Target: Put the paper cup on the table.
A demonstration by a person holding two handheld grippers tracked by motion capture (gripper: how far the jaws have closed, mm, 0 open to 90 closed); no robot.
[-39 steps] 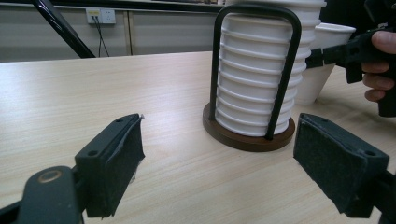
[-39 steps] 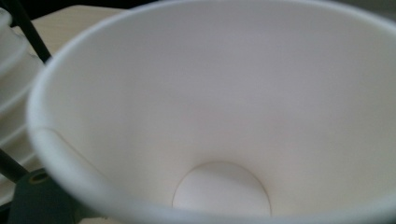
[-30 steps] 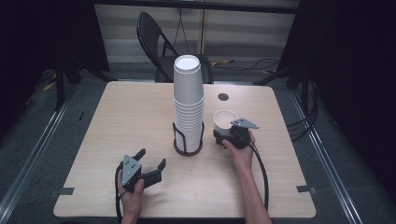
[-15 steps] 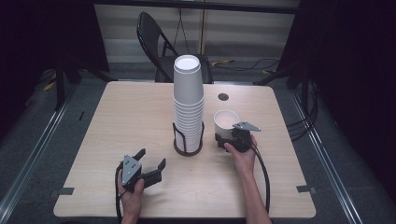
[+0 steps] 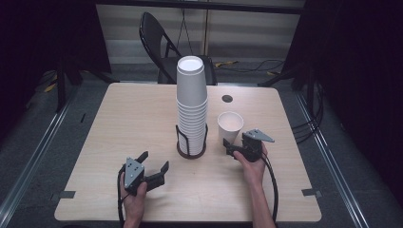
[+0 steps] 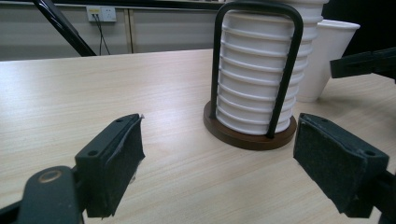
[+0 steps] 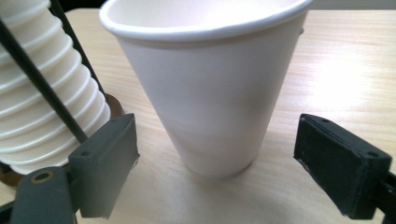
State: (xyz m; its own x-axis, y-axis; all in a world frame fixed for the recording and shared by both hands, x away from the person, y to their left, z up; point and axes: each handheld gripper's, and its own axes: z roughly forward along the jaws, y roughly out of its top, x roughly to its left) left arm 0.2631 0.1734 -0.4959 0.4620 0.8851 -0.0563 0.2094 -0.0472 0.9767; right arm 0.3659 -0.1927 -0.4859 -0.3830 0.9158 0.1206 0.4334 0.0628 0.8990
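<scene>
Single cup (image 5: 230, 126) stands upright, right of centre frame, off the stack (image 5: 192, 107). Our right gripper (image 5: 236, 148) jaws apart, not gripping; left gripper (image 5: 154, 167) apart, idle. Placement looks done; retreat left.

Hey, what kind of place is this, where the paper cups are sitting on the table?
Probably a lab or studio set up for recording, not a home: a bare light wooden table ringed by black curtains, loose cables on the grey floor, and a black folding chair behind it.
</scene>
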